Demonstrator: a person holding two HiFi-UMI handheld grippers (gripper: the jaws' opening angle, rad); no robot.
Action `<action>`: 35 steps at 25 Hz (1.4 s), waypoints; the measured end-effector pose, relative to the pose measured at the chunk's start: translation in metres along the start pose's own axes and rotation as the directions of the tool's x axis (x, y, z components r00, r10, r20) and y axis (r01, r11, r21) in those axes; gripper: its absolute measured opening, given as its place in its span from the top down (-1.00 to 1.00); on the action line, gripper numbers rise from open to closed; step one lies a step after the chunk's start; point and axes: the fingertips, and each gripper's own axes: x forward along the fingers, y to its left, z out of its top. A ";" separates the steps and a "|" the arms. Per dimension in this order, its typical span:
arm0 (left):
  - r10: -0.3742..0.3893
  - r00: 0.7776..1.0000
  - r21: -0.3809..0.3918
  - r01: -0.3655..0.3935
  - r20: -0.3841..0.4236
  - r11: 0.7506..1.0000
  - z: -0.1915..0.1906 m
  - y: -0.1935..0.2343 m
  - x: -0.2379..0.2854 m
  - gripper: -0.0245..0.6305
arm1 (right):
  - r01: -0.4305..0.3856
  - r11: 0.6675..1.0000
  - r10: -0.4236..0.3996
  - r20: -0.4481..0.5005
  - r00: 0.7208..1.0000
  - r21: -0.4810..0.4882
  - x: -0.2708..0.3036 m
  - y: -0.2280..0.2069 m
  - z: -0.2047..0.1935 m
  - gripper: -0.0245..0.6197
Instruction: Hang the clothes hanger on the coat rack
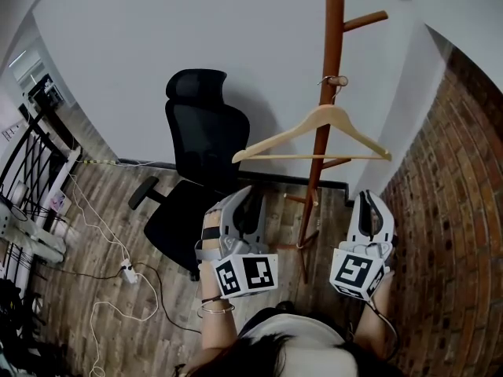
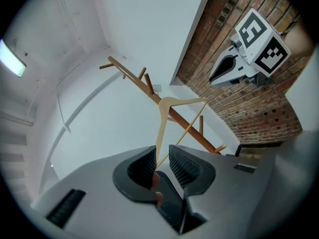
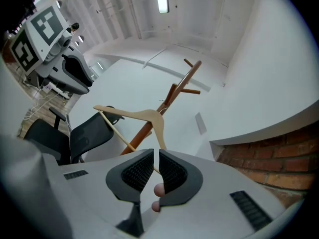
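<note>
A pale wooden clothes hanger (image 1: 314,136) hangs by its metal hook from a peg (image 1: 336,81) of the reddish-brown coat rack (image 1: 330,38). It hangs level and free. Both grippers sit below it and nearer to me, apart from it. My left gripper (image 1: 244,199) is under the hanger's left arm, jaws partly apart and empty. My right gripper (image 1: 369,203) is under its right end, jaws close together with a thin gap and nothing in it. In the left gripper view (image 2: 162,156) and the right gripper view (image 3: 156,158) the hanger (image 2: 172,103) (image 3: 144,116) shows far off past the pads.
A black office chair (image 1: 200,148) stands left of the rack's pole. White cables and a power strip (image 1: 126,272) lie on the wood floor at left. A brick wall (image 1: 448,210) runs along the right, a white wall behind the rack.
</note>
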 end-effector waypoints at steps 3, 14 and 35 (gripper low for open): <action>0.001 1.000 -0.018 -0.001 -0.005 1.000 0.003 -0.005 -0.003 0.71 | 0.002 1.000 -0.002 0.001 1.000 0.008 -0.005 -0.003 -0.005 0.76; -0.010 1.000 -0.042 0.009 -0.017 0.999 0.029 -0.032 -0.020 0.88 | 0.013 0.999 -0.014 -0.010 1.000 -0.050 -0.028 -0.025 -0.025 0.80; -0.028 0.998 -0.076 0.023 -0.058 0.997 0.048 -0.070 -0.056 0.89 | -0.030 0.996 0.030 -0.007 1.000 -0.090 -0.062 -0.038 -0.051 0.81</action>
